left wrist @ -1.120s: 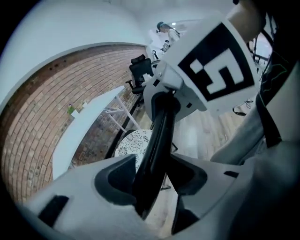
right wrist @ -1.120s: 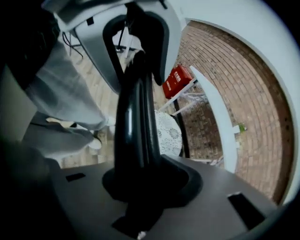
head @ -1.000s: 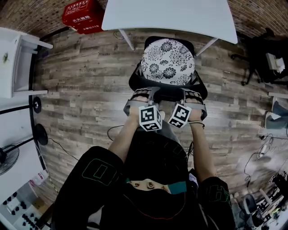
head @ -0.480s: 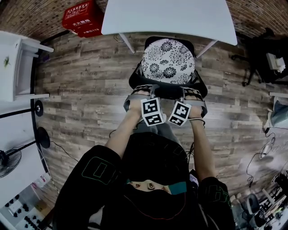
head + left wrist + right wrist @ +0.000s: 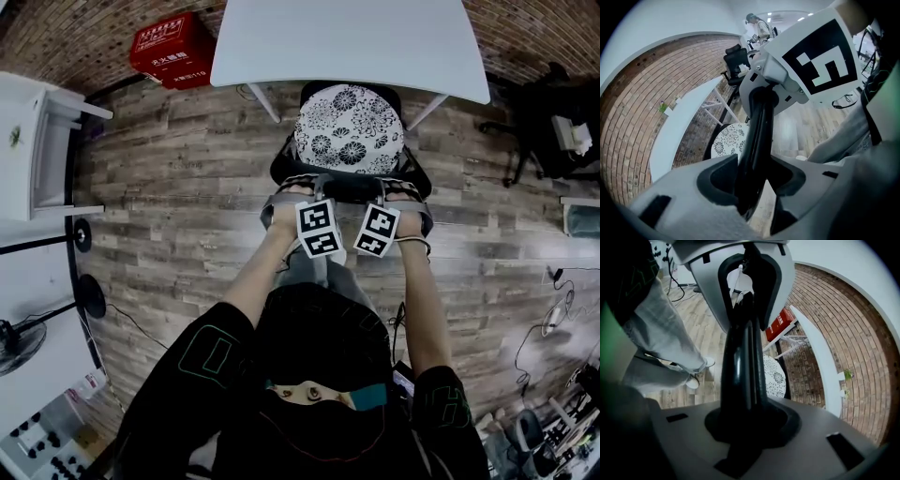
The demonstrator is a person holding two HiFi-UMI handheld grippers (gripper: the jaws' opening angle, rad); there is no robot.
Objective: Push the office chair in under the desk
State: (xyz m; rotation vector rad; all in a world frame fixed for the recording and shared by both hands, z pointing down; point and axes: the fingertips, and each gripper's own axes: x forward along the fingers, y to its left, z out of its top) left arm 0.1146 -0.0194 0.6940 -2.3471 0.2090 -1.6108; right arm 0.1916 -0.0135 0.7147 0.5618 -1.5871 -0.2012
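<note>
A black office chair with a flowered seat cushion (image 5: 349,129) stands in front of the white desk (image 5: 347,37), its far edge just under the desk top. My left gripper (image 5: 295,192) and right gripper (image 5: 405,195) sit side by side on the top of the black backrest (image 5: 352,190). In the left gripper view the backrest edge (image 5: 754,140) runs between the jaws of my left gripper (image 5: 754,187). In the right gripper view the backrest (image 5: 740,357) fills the gap of my right gripper (image 5: 745,423). Both pairs of jaws have just been closing on it.
A red box (image 5: 173,42) lies left of the desk by the brick wall. White furniture (image 5: 33,141) lines the left side, with round stand bases (image 5: 89,295) near it. A second black chair (image 5: 548,122) and cables (image 5: 553,319) are at the right.
The chair and both grippers have moved toward the desk. The seat's far edge has slid under the desk top.
</note>
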